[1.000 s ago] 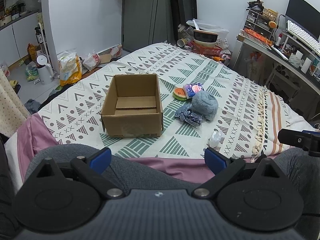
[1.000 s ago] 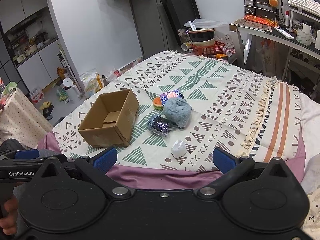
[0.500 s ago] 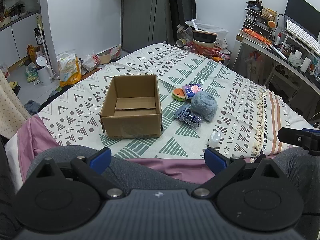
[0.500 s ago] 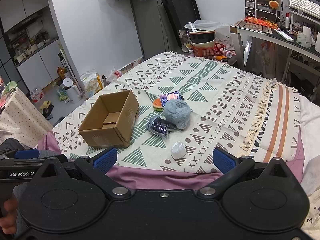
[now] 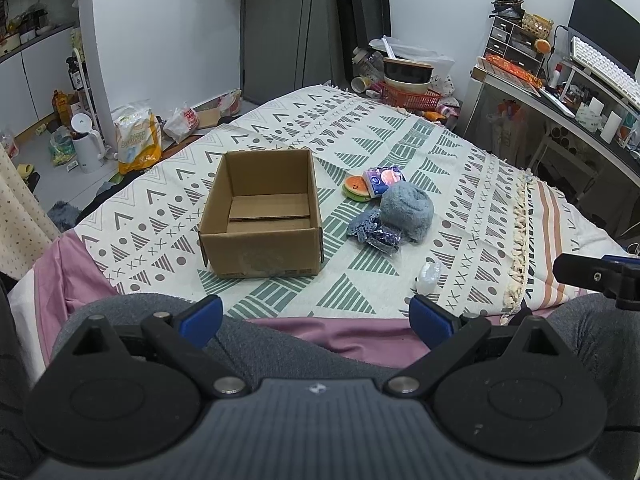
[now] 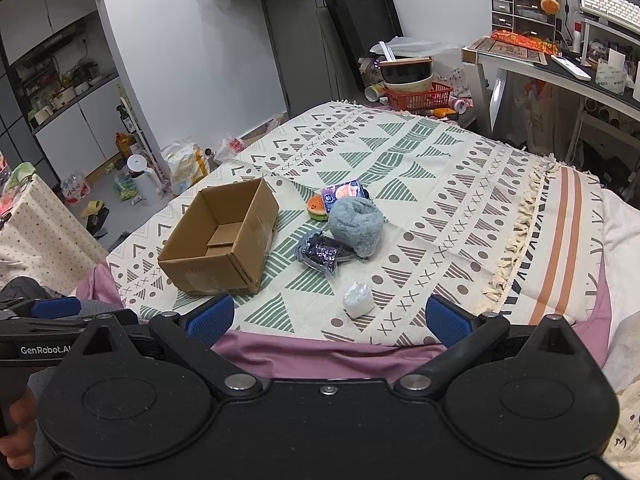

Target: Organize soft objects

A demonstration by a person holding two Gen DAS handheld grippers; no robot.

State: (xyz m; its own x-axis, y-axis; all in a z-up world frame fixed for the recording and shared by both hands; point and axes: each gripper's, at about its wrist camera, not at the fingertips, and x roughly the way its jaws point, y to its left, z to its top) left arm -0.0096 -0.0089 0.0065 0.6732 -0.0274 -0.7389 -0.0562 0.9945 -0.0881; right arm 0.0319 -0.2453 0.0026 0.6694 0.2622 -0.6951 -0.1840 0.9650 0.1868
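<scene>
An open cardboard box (image 5: 262,216) (image 6: 222,236) stands empty on the patterned bedspread (image 5: 460,184). Right of it lies a cluster: a grey-blue fuzzy bundle (image 5: 406,210) (image 6: 356,222), a dark glittery pouch (image 5: 378,234) (image 6: 322,254), a watermelon-slice toy (image 5: 356,187) (image 6: 316,206) and a purple packet (image 5: 384,178) (image 6: 342,192). A small white wrapped wad (image 5: 428,276) (image 6: 357,299) lies alone near the front edge. My left gripper (image 5: 316,316) and right gripper (image 6: 328,318) both hang open and empty, short of the bed's edge.
A person's grey-clad knees (image 5: 280,340) sit below the left gripper. A desk (image 5: 580,120) with a keyboard stands right of the bed. A red basket with bowls (image 6: 416,88) sits beyond the far edge. Bags and a white kettle (image 5: 86,142) clutter the floor at left.
Both views have shifted only slightly; the objects on the bed have not moved and both grippers stay open.
</scene>
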